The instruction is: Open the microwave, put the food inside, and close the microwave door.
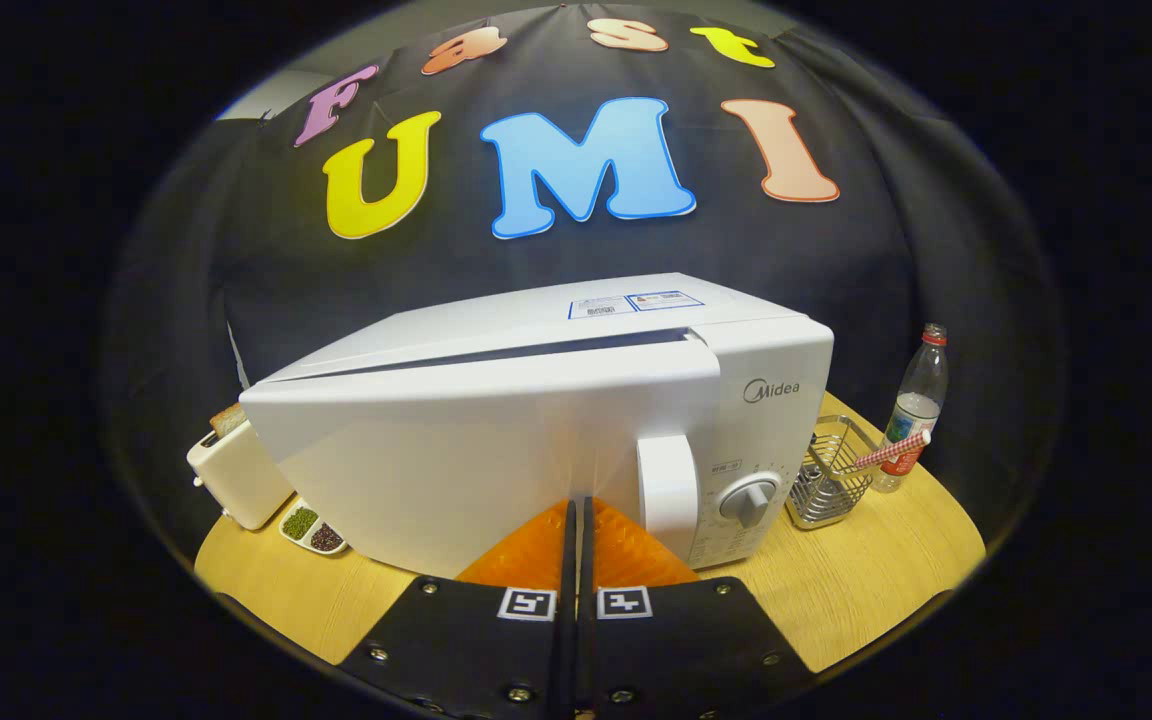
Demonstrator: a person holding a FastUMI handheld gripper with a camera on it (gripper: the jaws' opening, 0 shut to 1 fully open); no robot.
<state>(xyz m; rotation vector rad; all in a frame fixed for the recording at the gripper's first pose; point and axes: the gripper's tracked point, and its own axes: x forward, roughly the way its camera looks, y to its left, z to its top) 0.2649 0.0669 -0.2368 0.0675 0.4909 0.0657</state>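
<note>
Gripper fingers closed — tips touching microwave door, slightly ajar

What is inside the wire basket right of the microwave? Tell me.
A red-and-white checked stick lies slanted across the wire basket, poking over its rim toward the bottle. The basket's bottom is too small to make out. The gripper is shut at the microwave door.

A wooden desk carries a microwave, a toaster to its left, a two-part dish of beans just beside that, a wire basket and a bottle to its right.
</note>
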